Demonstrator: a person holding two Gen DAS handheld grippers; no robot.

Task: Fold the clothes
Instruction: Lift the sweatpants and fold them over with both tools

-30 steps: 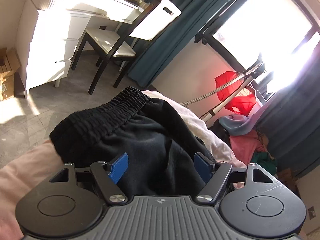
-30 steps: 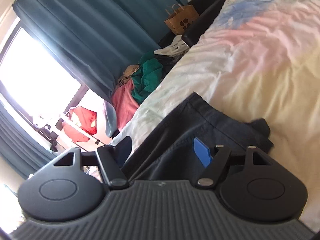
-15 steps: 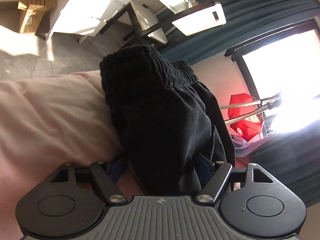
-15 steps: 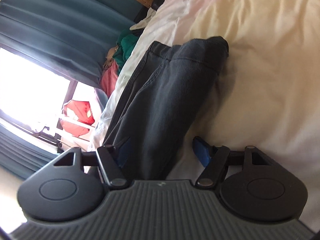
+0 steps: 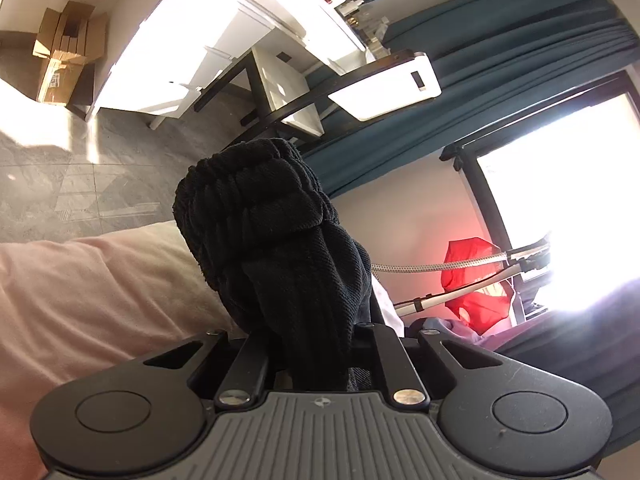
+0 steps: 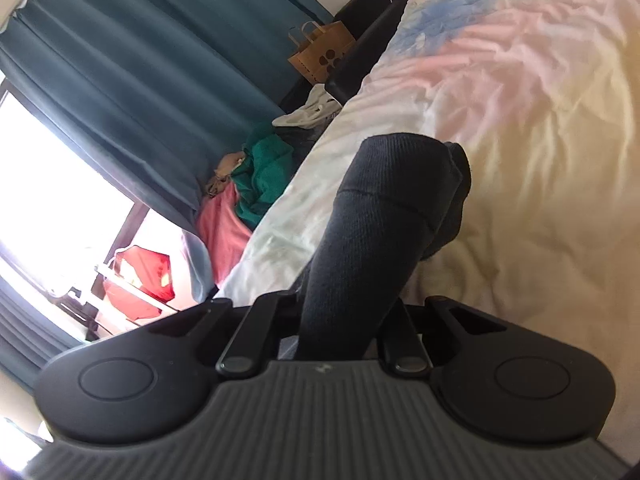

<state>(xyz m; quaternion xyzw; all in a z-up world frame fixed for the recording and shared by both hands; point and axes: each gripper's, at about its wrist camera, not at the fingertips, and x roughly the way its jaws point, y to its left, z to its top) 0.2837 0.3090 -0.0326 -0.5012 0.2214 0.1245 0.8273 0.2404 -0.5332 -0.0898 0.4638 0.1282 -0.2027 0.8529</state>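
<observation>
Bunched black shorts [image 5: 276, 248] block view ahead; bare bedding [image 6: 540, 168] rightward; chair [image 5: 340, 92] beyond bed edge

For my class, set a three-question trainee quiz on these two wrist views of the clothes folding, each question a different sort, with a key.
1. True or false: the left tongs are shut on the black ribbed-waistband knit shorts.
2. Which end do the right tongs hold? A) elastic waistband B) stitched leg hem C) nothing
3. Fill in: beyond the shorts in the right view lies a pastel, wrinkled ____.

Key: 1 true; 2 B; 3 bedsheet.
</observation>
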